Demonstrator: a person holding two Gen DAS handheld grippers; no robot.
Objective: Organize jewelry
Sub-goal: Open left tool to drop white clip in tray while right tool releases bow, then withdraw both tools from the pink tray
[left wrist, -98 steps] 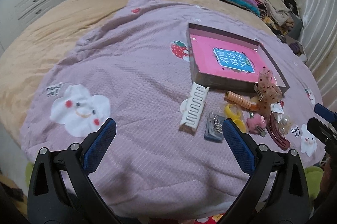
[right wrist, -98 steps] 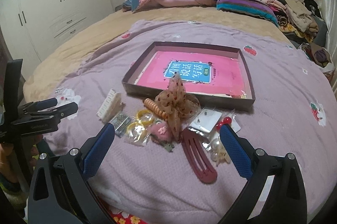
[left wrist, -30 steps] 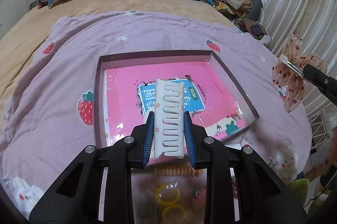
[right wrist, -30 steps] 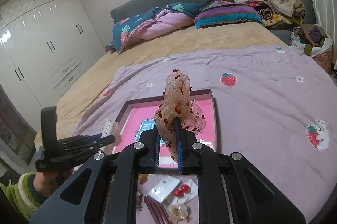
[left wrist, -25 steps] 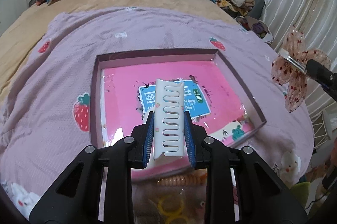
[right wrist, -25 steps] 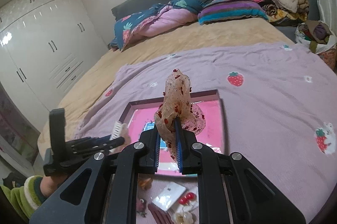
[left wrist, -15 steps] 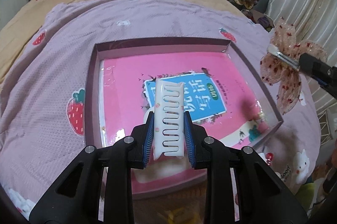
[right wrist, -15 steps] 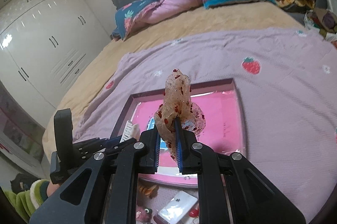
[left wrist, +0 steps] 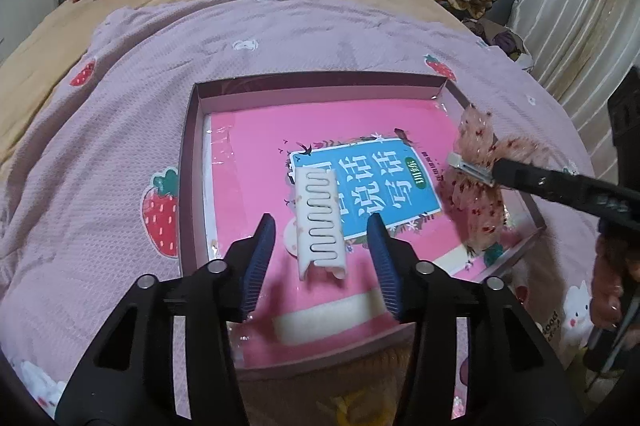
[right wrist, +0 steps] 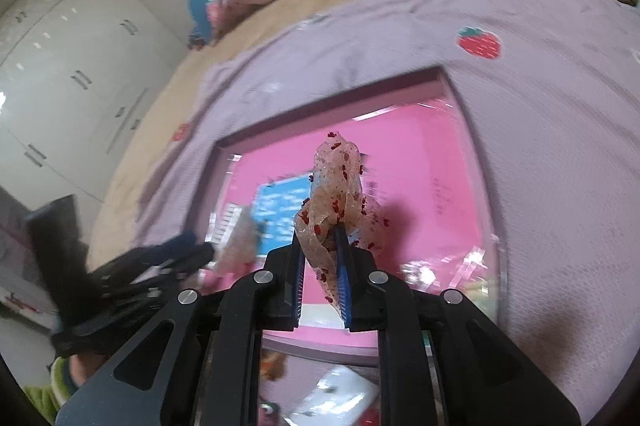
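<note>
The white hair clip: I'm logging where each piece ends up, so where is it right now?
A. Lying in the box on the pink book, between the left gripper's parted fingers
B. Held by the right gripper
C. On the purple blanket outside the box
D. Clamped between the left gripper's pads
A. The white hair clip lies on the pink book inside the box, and the opening left gripper has its pads clear of it.

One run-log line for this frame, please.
left gripper: opening, white clip released in box | right gripper: opening, bow clip between pads, over box
</note>
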